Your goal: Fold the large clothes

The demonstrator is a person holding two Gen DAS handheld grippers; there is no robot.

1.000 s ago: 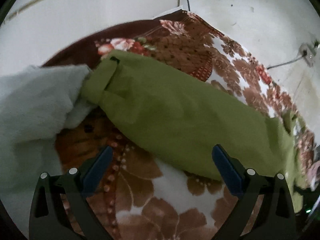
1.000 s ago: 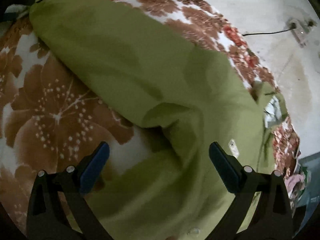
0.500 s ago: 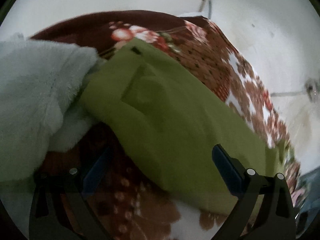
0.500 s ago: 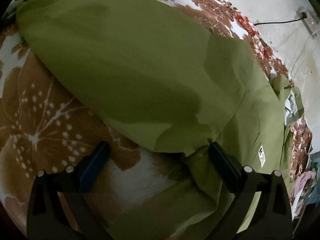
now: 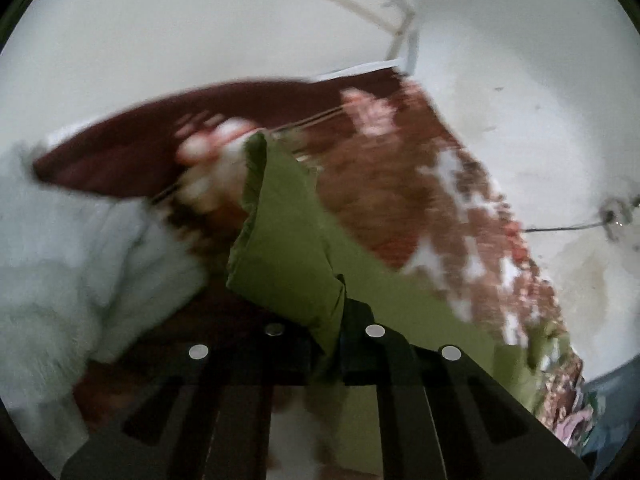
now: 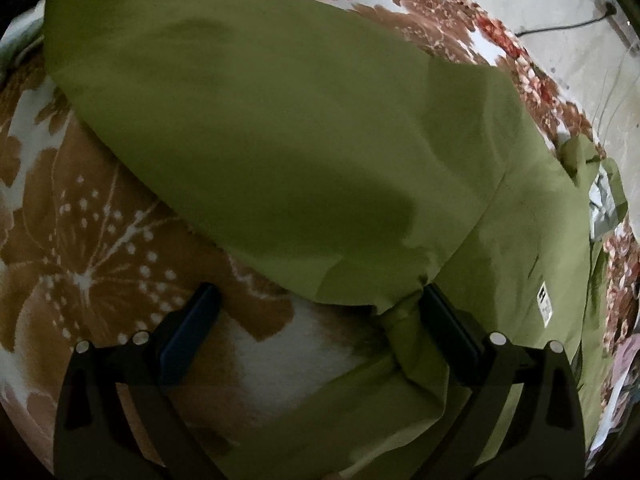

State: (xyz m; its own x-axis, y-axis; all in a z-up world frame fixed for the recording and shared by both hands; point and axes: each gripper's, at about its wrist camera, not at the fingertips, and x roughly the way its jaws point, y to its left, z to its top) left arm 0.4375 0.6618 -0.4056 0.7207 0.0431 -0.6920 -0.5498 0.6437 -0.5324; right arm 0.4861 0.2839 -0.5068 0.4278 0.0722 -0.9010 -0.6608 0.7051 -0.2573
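Note:
An olive-green garment point(image 6: 288, 128) lies spread across a brown floral blanket point(image 6: 80, 264). In the left wrist view my left gripper point(image 5: 324, 332) is shut on one end of the green garment point(image 5: 280, 240) and holds it lifted off the blanket; the view is blurred. In the right wrist view my right gripper point(image 6: 316, 312) is open, low over the garment's near edge, with bunched green cloth against its right finger point(image 6: 448, 320). A white label point(image 6: 545, 300) shows on the cloth at the right.
A pale grey fleece cloth point(image 5: 68, 272) lies bunched at the left of the blanket point(image 5: 400, 184). White walls stand behind, with a cable and socket point(image 5: 612, 216) at the right. Other crumpled cloth point(image 6: 628, 356) lies at the far right edge.
My left gripper has closed on the end of the green garment and lifted it. My right gripper has come down to the garment's near edge, still open.

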